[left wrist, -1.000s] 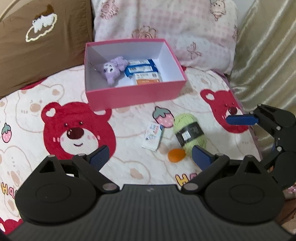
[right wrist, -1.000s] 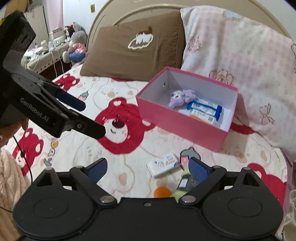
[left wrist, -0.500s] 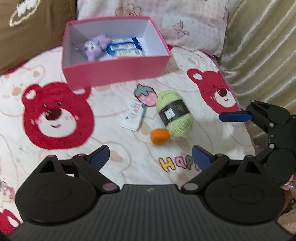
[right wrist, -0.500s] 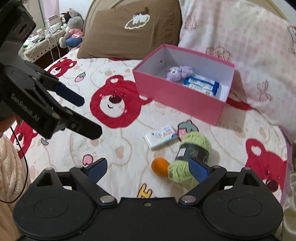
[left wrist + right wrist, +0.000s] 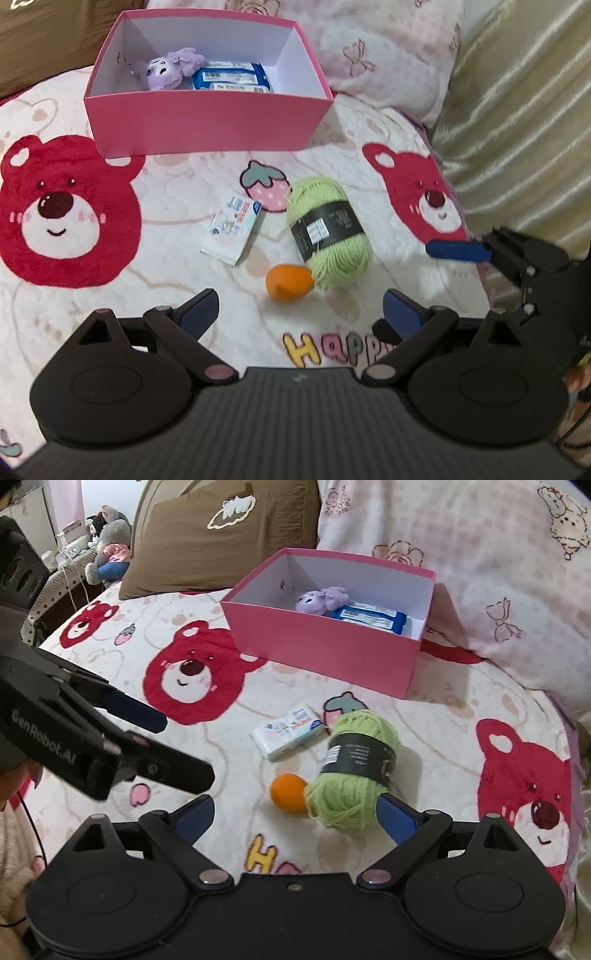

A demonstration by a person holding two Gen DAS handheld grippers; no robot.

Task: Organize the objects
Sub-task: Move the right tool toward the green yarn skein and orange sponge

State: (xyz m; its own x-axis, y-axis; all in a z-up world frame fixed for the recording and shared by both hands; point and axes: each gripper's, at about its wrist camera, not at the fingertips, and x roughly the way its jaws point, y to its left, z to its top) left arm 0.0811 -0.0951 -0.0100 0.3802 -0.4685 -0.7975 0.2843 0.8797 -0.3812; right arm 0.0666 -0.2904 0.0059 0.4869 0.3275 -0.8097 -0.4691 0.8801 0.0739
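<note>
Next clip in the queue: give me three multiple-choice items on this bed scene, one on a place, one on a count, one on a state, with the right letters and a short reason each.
1. Where does the small orange ball lie?
A. inside the pink box
B. on the bedspread, against the green yarn skein
C. on the brown pillow

2. How many loose things lie on the bedspread in front of the pink box?
A. one
B. three
C. five

3. How do the jaws of the right gripper stand?
A. open, holding nothing
B. shut on the yarn
C. shut on the tissue pack

Answers: 1 B, the ball touches the end of the green yarn skein. 2 B, the tissue pack, the skein and the ball. 3 A, both blue pads are spread wide with only bedspread between them.
</note>
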